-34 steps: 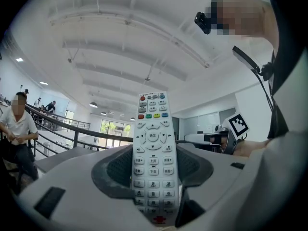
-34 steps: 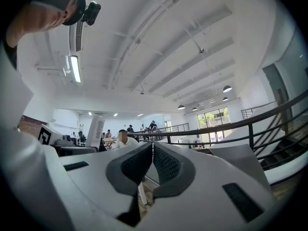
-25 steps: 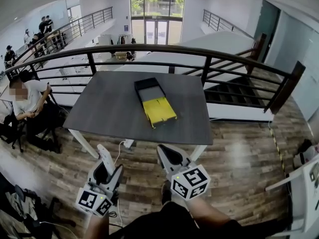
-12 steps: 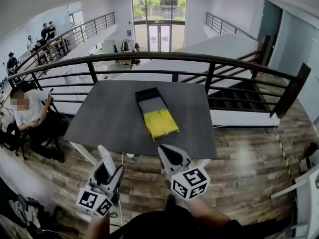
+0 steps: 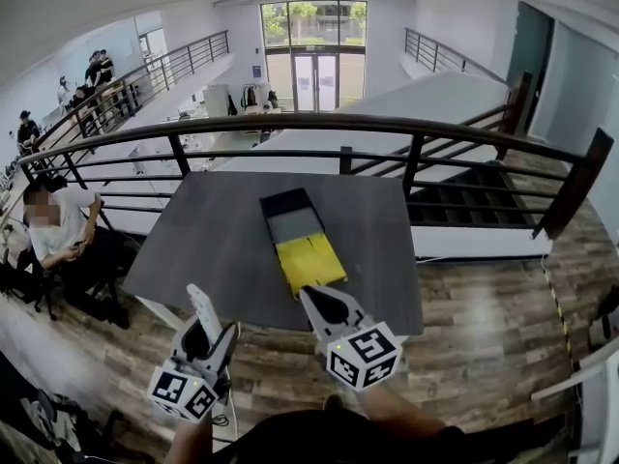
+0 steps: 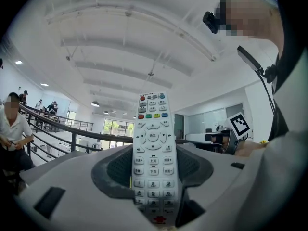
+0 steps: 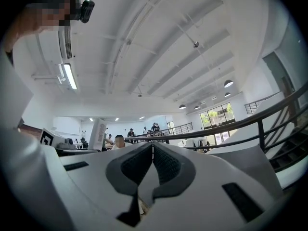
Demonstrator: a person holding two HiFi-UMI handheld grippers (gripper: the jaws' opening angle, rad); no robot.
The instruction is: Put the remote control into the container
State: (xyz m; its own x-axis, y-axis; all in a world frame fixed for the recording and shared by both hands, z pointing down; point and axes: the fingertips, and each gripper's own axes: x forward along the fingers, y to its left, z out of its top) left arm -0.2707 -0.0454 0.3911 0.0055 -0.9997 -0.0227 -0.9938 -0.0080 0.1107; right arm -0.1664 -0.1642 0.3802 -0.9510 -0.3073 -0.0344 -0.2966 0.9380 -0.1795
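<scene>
Since 1 s ago: table and container sit lower and nearer in the head view. Right gripper has come forward, and its tip now overlaps the table's near edge. Left gripper has barely shifted.

Far left: a seated person, well apart from the table.

Left gripper: low left in the head view, over the wood floor, short of the table. Jaws are clamped on the remote at its lower end. The remote stands upright between the pads, buttons facing the gripper's camera. Its top end, with the coloured keys, sticks well above the jaws. Marker cube is at the near end.

Centre: the container lies on the table, long axis running away from the person and slightly angled. Its far part is black-walled with a grey floor. Its near part is a yellow panel. The remote is well apart from it.

Right gripper: just below the yellow panel in the head view, tip pointing at it. I can't tell whether they touch. Jaws are pressed together, pads meeting along a thin line, gripping no object. Its cube is closest to the person.

Behind and to the right: a railing runs along the table's far side, with stairs beyond it.
</scene>
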